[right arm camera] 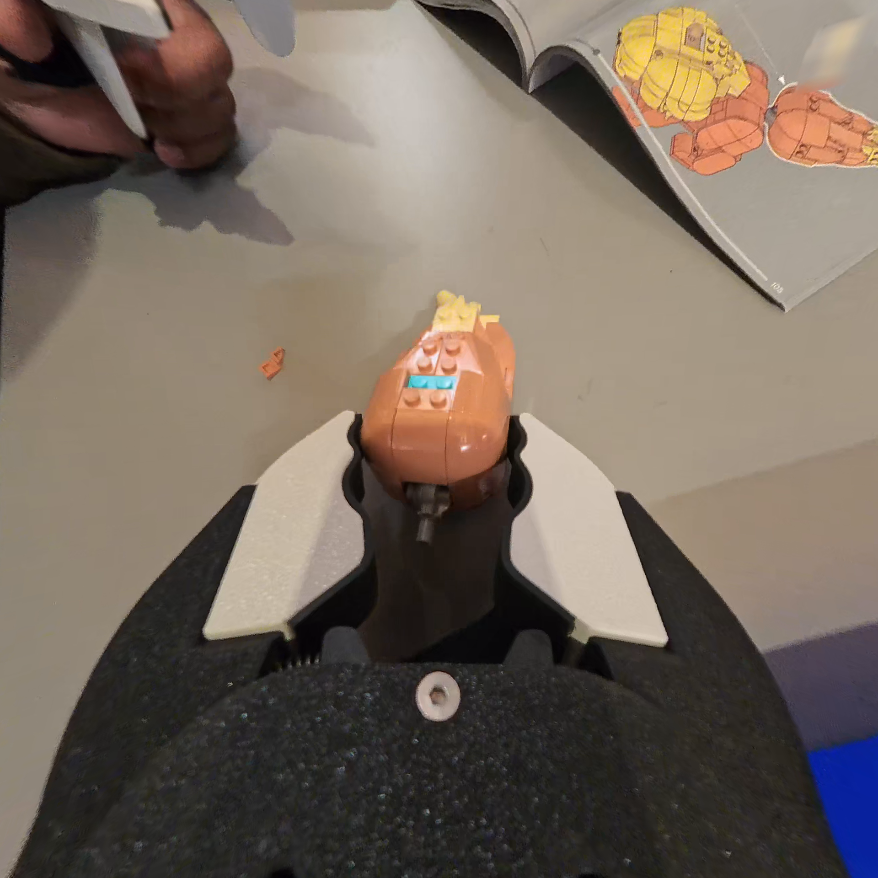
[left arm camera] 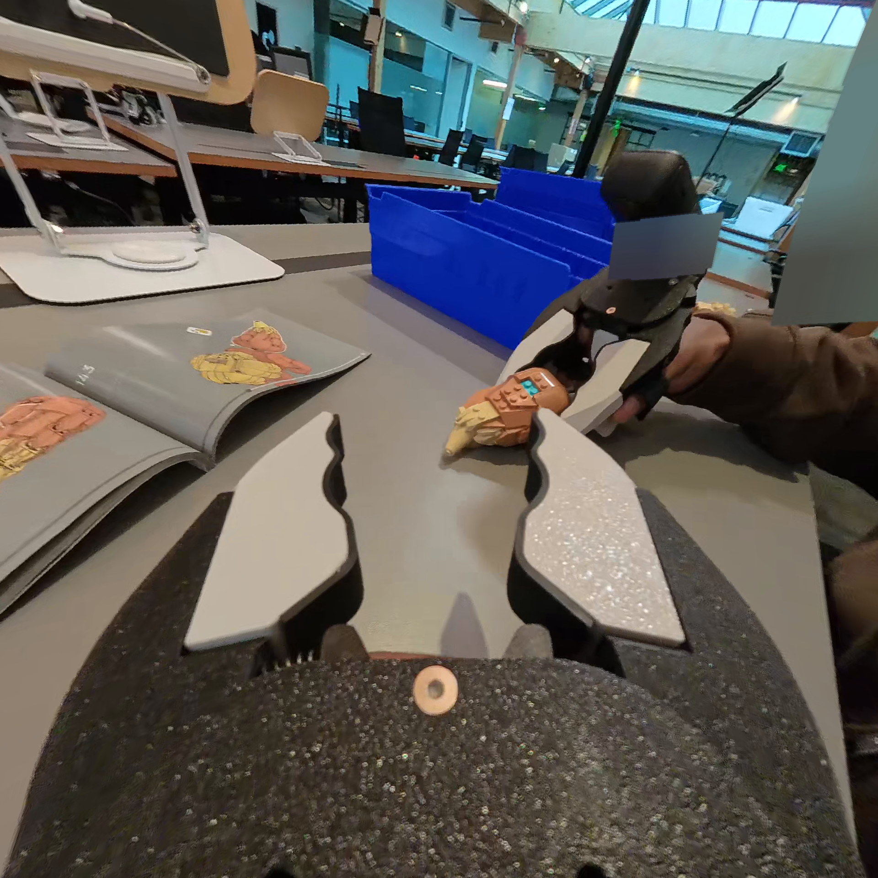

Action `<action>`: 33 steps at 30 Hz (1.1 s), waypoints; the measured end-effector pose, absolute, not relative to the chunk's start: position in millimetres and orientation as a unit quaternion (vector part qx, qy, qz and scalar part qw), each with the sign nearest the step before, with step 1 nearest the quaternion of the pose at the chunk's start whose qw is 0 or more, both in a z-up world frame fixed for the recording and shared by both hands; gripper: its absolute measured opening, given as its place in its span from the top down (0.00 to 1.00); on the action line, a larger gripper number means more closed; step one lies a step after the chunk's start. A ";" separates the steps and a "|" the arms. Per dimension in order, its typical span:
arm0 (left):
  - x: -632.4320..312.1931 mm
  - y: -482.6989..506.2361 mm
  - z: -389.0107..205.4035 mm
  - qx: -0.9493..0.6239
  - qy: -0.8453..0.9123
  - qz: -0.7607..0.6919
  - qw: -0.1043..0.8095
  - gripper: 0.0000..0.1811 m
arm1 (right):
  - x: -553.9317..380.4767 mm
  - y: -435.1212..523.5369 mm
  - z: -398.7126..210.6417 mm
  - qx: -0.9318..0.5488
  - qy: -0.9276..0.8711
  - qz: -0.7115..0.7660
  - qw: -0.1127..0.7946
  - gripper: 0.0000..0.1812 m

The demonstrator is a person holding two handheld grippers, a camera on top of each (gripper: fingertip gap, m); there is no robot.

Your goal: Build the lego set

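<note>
While the right gripper [right arm camera: 434,439] pinches the orange lego model [right arm camera: 439,408] on the grey table [right arm camera: 142,475], the left gripper [left arm camera: 437,423] hovers spread and empty. A small orange piece [right arm camera: 272,364] lies just left of the model.

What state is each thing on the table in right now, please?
Left gripper: open, empty.
Right gripper: around the brown lego assembly; grip unclear.
Instruction booklet: open, lying flat.
Small loose brown piece: alone on the table.
Blue bin: upright; contents hidden.
</note>
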State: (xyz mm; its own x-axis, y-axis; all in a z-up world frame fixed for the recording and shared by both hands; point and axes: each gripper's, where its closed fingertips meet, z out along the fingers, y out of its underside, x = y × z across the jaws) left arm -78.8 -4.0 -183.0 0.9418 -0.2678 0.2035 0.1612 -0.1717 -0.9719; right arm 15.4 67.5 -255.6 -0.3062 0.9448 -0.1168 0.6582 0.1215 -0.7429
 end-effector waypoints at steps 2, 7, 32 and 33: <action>-78.1 -4.0 -179.2 -0.736 0.036 -0.188 0.650 0.57 | 15.8 68.4 -255.6 -0.555 -0.719 0.369 0.196 0.67; -78.2 -9.9 -162.3 -0.692 0.035 -0.215 0.689 0.59 | 17.3 67.9 -252.2 -0.542 -0.719 0.386 0.201 0.67; -87.6 -10.8 -163.9 -0.691 -0.016 -0.294 0.660 0.66 | 23.2 68.8 -232.8 -0.521 -0.689 0.461 0.205 0.62; -88.5 -11.6 -162.9 -0.691 -0.016 -0.291 0.662 0.66 | 23.8 69.5 -231.3 -0.520 -0.687 0.461 0.212 0.62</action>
